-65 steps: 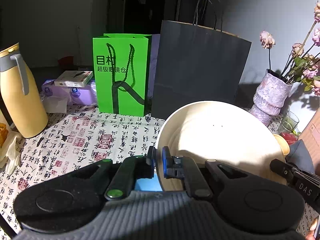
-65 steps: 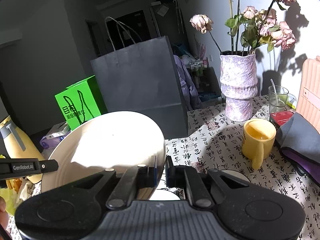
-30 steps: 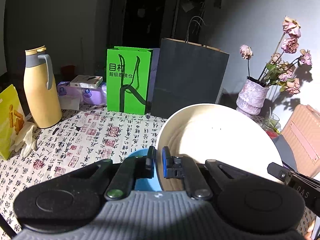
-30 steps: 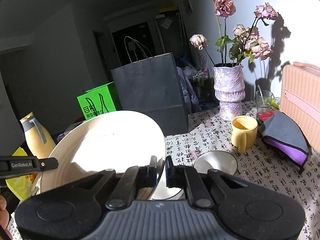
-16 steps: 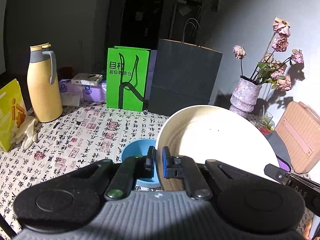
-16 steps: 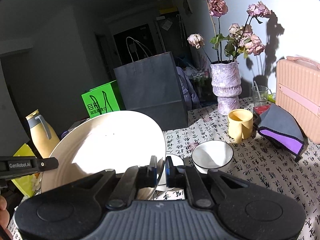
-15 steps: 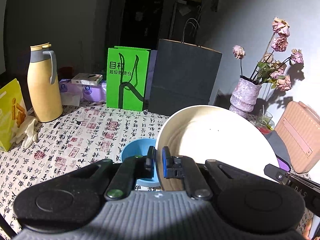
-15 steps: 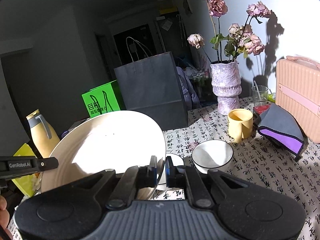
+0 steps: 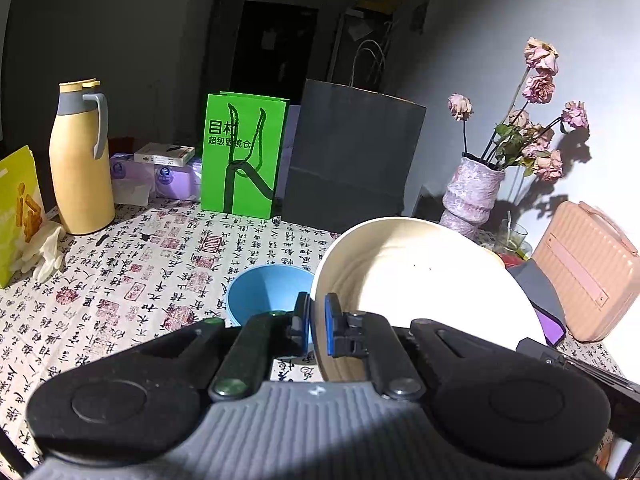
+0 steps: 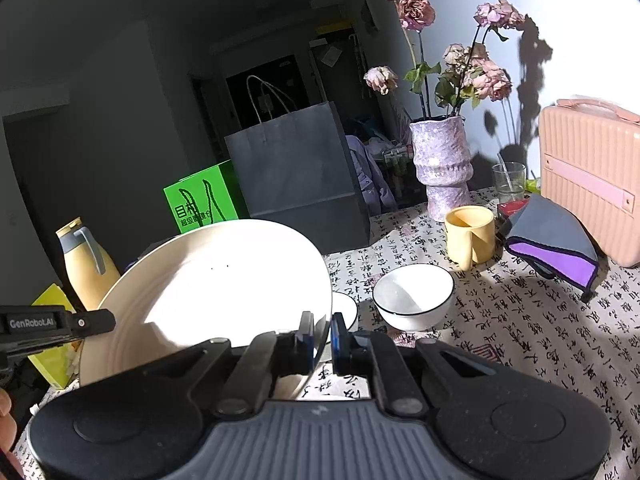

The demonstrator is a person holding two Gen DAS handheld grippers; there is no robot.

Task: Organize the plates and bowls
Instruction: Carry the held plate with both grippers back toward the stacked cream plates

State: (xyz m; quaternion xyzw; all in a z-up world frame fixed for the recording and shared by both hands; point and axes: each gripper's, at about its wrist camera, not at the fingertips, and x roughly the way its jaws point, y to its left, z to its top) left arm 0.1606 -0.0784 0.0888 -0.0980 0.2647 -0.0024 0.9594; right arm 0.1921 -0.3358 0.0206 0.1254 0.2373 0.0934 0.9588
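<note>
Both grippers, left (image 9: pixel 317 322) and right (image 10: pixel 320 334), are pinched on opposite rims of the large cream ceramic plate (image 9: pixel 420 292), which is held tilted above the table. Carrying is judged underway; next, it must be lowered level at its place.

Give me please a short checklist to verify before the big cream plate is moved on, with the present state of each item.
1. Left gripper closed on the rim of the cream plate: ok.
2. Right gripper closed on the opposite rim: ok.
3. Plate clear of the tablecloth: ok, it is held tilted above it.
4. Blue bowl placement known: ok, it sits on the cloth just beyond the left fingers.
5. White bowl with dark rim and small white dish free of the plate: ok, both sit apart, beyond the right gripper.
6. Area directly under the plate: cannot tell, the plate hides it.
</note>
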